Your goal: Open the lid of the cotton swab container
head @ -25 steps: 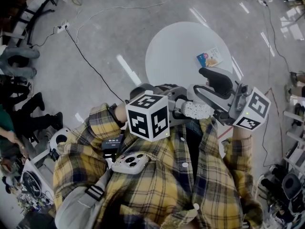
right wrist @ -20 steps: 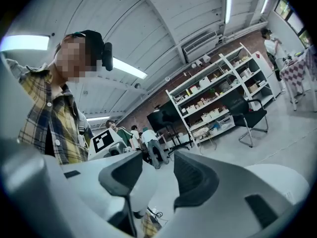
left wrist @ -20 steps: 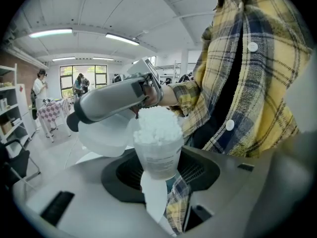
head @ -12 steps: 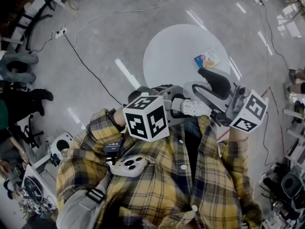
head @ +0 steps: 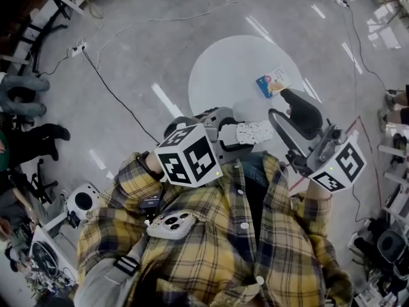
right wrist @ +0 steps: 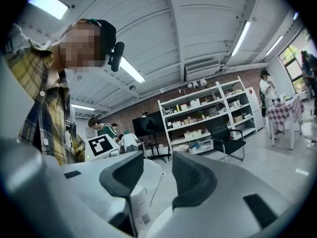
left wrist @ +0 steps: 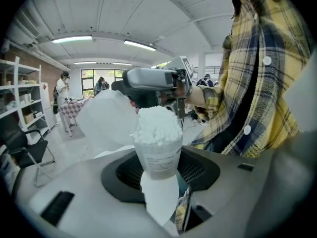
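at near centre, left gripper point(head: 231, 134) clamps cotton swab container point(left wrist: 158, 158), lid point(left wrist: 106, 120) open, swabs point(left wrist: 158, 125) exposed; right gripper point(right wrist: 157, 175) jaws, just closing partway, stand apart, empty.

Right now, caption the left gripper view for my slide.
Left gripper holds the cotton swab container, its lid open, swabs exposed.

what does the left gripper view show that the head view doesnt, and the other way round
Only the left gripper view: white swab tips packed in the open mouth of the cotton swab container, with what looks like its translucent lid tipped aside. Only the head view: the marker cube on the left gripper, and a small colourful packet on the round white table below. Both: the left gripper shut on the container, and the plaid shirt.
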Motion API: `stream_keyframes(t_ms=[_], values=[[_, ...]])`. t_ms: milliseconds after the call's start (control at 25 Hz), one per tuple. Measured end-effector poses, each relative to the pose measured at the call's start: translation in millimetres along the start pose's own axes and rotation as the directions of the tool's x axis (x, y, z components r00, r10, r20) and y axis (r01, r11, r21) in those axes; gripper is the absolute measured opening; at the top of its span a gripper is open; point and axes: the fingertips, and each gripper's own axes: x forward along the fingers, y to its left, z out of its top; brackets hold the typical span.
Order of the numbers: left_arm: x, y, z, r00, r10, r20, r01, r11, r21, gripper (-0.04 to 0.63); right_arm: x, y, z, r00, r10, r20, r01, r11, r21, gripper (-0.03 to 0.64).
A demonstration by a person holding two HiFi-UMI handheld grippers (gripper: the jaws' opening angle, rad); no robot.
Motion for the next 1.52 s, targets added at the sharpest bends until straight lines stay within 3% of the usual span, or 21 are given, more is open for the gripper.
stream_keyframes(t_ms=[240, 560, 1000, 1520], values=[[-7.7, 18.1, 2.4, 0.995, 0.098, 0.016, -0.097, 0.994, -0.053, 0.206, -9.6, -5.0, 1.6, 0.992, -0.128, 0.007, 0.129, 0.99, -0.062, 0.172], [-15.4, 36.6, -3.0, 0.977, 0.212, 0.013, -0.209, 0.971, -0.117, 0.206, -21.5, -14.9, -11.6, 0.974, -0.224, 0.038, 0.225, 0.974, -0.017, 0.093], [-14.1, 40.4, -3.5, 0.977, 0.211, 0.01, -0.208, 0.97, -0.122, 0.206, -24.0, -18.8, -33.2, 0.958, -0.284, -0.027, 0.283, 0.958, -0.054, 0.024], [-14.3, 37.1, -8.1, 0.982, 0.186, 0.005, -0.185, 0.977, -0.108, 0.207, -21.5, -20.9, -37.2, 0.959, -0.283, -0.025, 0.283, 0.959, -0.01, 0.017]])
